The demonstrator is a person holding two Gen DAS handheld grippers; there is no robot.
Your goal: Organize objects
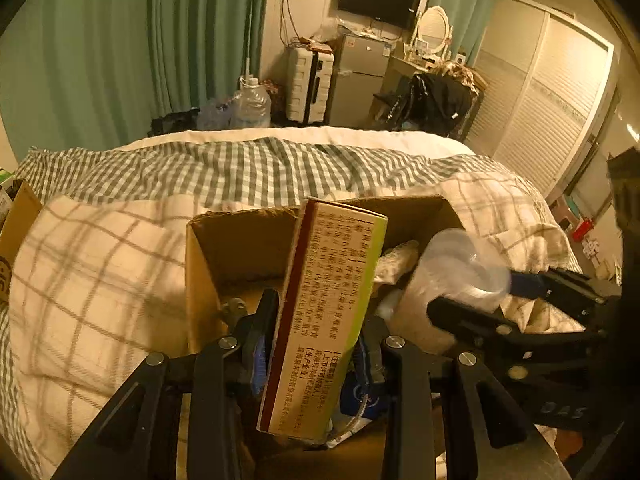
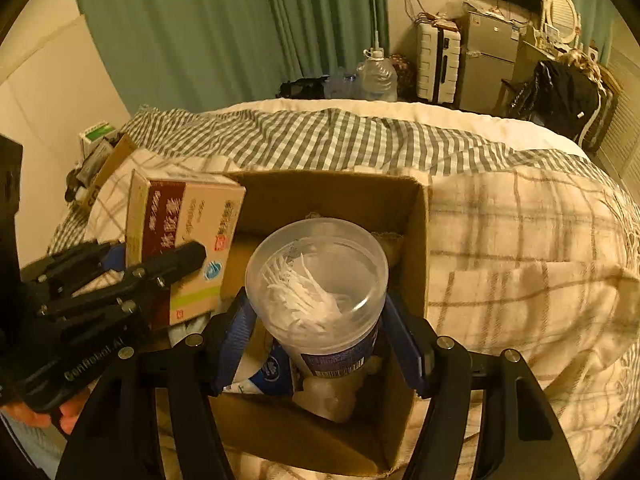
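- Left wrist view: the left claw point(image 1: 316, 344) pinches a medicine box point(image 1: 328, 312) upright above the open cardboard box point(image 1: 208, 264) on the bed point(image 1: 100, 272), likely ready to lower it inside.
- Right wrist view: the right claw point(image 2: 316, 344) clamps a clear jar point(image 2: 320, 292) of white picks, possibly floss picks, over the same carton's interior, among 2 or more packets.

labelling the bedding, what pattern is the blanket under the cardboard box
Cream blanket with thin brown-grey windowpane checks; right wrist view.

Matt brown corrugated cardboard box point(image 2: 416, 240), clear glossy plastic tub point(image 2: 320, 280), smooth printed card carton point(image 1: 332, 312), soft checked cloth bedding point(image 2: 520, 248)
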